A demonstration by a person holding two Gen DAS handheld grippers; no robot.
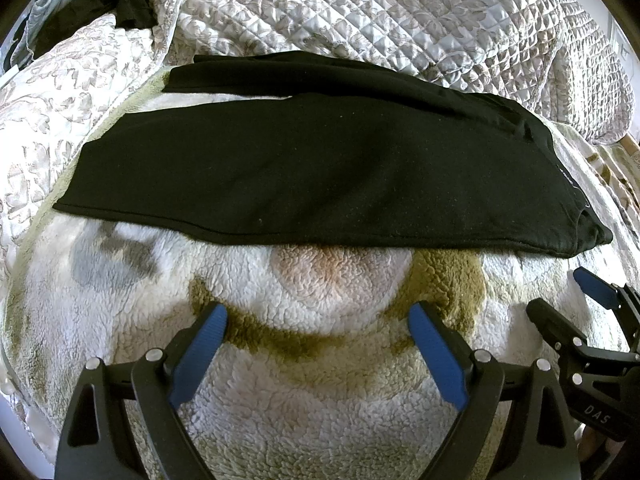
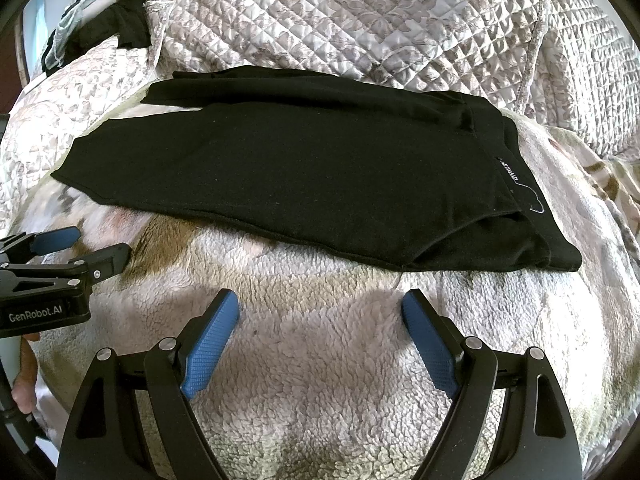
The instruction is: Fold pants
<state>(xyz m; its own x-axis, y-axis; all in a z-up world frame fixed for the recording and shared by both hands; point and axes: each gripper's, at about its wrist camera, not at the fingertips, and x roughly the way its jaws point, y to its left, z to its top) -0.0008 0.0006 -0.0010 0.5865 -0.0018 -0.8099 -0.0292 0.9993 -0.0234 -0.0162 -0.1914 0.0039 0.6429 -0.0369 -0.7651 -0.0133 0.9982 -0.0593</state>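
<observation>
Closest to my left camera is my left gripper [image 1: 316, 326], its blue-padded fingers spread wide apart with nothing between them, hovering over the fleece blanket [image 1: 304, 392] with its white, olive and grey patches. My right gripper [image 2: 320, 312] sits the same way in its own view, fingers apart and empty above the blanket [image 2: 320, 380]. Each tool shows in the other's camera: the right one at the lower right edge of the left view [image 1: 576, 300], the left one at the left edge of the right view [image 2: 92, 246], both with fingers parted. The black pants [image 1: 320, 172] lie flat on the blanket just beyond both grippers, not touched by either. They run crosswise, legs toward the left and slightly splayed, waistband at the right, where white lettering shows [image 2: 510, 170]. Behind the pants lies a quilted bedspread [image 2: 360, 20], and a dark garment [image 1: 124, 0] is bunched at the far upper left.
</observation>
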